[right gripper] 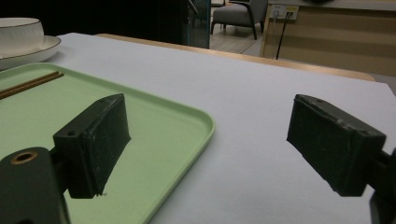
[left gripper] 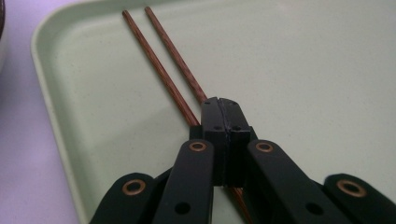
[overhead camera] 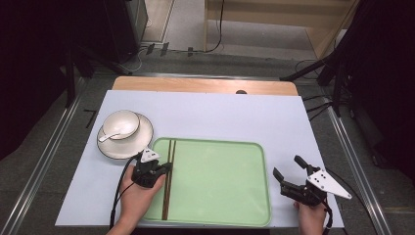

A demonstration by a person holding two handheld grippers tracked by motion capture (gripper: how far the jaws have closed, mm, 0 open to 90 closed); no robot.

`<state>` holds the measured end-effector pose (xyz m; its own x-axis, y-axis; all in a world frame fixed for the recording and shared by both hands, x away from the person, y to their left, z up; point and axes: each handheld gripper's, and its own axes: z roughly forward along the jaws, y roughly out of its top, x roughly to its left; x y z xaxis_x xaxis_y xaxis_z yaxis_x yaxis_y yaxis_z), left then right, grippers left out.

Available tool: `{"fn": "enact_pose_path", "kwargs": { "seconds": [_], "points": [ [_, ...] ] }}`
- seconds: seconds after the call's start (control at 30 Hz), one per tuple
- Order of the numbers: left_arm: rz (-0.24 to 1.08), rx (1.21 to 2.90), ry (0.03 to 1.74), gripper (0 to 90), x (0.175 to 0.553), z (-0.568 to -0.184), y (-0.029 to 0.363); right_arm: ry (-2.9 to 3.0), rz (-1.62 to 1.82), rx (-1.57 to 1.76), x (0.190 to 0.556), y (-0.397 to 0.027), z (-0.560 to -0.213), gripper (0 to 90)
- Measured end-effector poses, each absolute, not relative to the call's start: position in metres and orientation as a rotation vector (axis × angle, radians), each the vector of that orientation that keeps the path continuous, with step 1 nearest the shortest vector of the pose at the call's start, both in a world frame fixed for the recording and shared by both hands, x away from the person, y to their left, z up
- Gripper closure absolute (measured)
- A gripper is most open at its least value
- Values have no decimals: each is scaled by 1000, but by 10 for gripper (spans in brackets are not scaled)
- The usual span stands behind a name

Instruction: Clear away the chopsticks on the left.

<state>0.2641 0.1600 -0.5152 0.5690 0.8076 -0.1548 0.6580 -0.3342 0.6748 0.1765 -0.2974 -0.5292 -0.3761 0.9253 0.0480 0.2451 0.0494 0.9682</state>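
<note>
In the left gripper view the left gripper (left gripper: 223, 105) covers the middle of the chopsticks (left gripper: 161, 70), so whether it pinches them cannot be told. The plate (right gripper: 28, 52) is cut off at 9 o'clock in the right gripper view.

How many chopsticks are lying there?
2. Both chopsticks lie side by side along the left side of the green tray; the left gripper is shut over their middle, seemingly on the right one. None seem hidden.
</note>
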Motion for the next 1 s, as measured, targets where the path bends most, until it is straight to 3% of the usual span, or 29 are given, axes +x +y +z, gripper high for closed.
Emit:
{"fn": "enact_pose_path", "kwargs": {
  "seconds": [0.83,1.0],
  "points": [
    [234,2046,1177,900,258,-517,189,1690,1359,1191,177,-298,-530,130],
    [187,2016,1118,792,257,-516,195,1691,1356,1186,177,-298,-530,130]
  ]
}}
